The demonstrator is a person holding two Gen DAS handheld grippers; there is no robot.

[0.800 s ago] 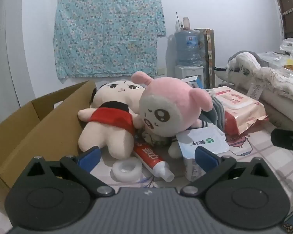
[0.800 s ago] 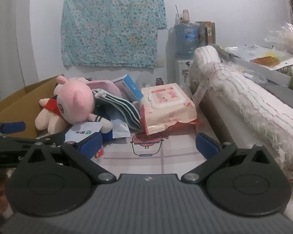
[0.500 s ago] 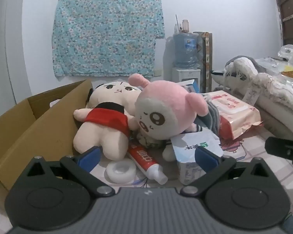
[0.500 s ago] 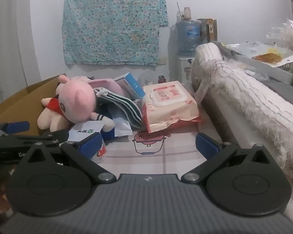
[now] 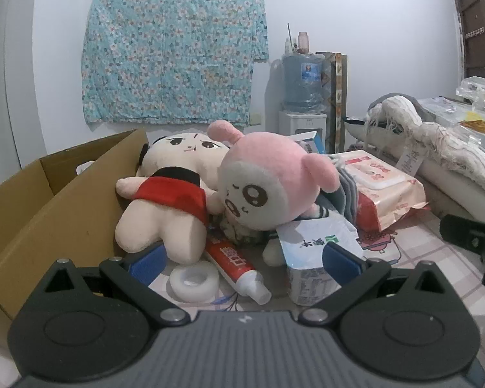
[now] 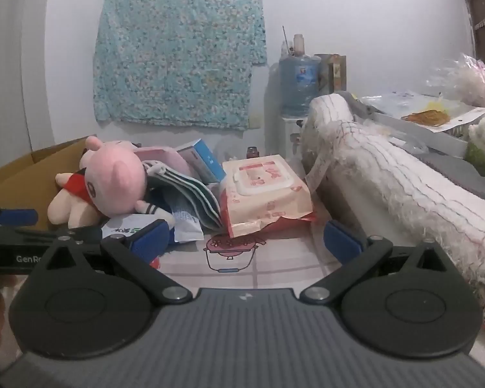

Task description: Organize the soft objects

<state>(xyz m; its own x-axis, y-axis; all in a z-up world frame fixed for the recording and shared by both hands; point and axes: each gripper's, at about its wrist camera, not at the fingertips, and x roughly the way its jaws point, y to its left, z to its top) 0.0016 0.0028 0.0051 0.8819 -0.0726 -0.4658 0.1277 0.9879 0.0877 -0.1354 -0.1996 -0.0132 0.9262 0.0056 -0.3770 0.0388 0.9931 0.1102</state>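
Note:
A pink plush lies on top of a pile, leaning on a cream doll in a red top. In the right wrist view the pink plush and the cream doll sit at the left. My left gripper is open, just short of the pile, with nothing between its blue pads. Over bare tablecloth in front of a wet-wipes pack, my right gripper also stands open and holds nothing.
An open cardboard box stands left of the toys. A toothpaste tube, a tape roll, a white carton and folded cloths lie around the plush. A rolled white blanket runs along the right.
The left gripper's view has tipped upward a little, so the pile sits lower in the frame. The right gripper has drifted slightly toward the wipes pack. Nothing was taken hold of.

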